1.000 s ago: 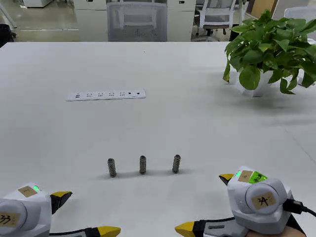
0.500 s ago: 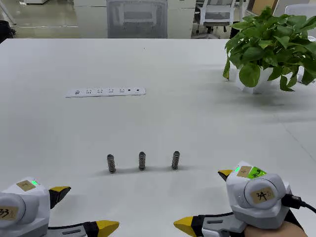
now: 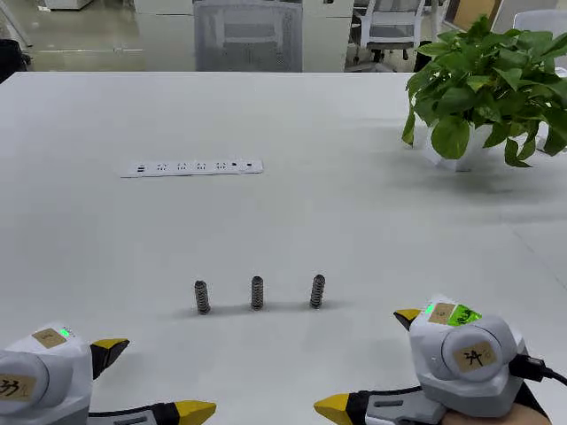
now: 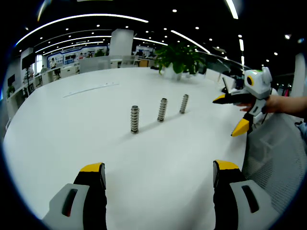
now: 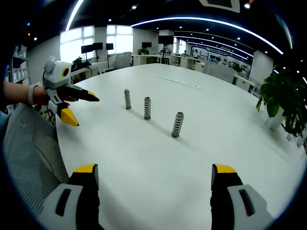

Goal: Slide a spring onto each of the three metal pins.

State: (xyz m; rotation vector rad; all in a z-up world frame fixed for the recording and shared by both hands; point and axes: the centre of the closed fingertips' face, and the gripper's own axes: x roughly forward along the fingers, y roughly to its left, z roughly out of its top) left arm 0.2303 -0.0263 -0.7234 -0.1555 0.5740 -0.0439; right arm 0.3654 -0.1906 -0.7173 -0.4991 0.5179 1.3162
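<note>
Plainly a big white table (image 3: 372, 221), matte and smooth, running back to a straight far edge, with a grey mesh office chair (image 3: 247, 35) standing behind it and glossy office floor beyond. Flat white power strip (image 3: 192, 167) lying well back on the left half; leafy green potted plant (image 3: 483, 75) in a white pot out toward the far right. Nearer, in the middle of the surface, a row of three dark metal coils standing upright and evenly apart: left spring (image 3: 202, 297), middle spring (image 3: 257, 293), right spring (image 3: 317, 291), named as seen in the head view. Soft shadow under each, none touching its neighbour. Contents of the coils too small to tell. Left gripper (image 3: 152, 379) low at the near left, with a white rounded body and black jaws with yellow tips, spread wide and gripping nothing. Right gripper (image 3: 370, 361) at the near right, same build, green light on top, jaws likewise spread wide and bare. Both well short of the springs, tips angled inward toward each other. Bare tabletop on every side of the row — plenty of free surface between it and the strip, the plant and the two grippers.
</note>
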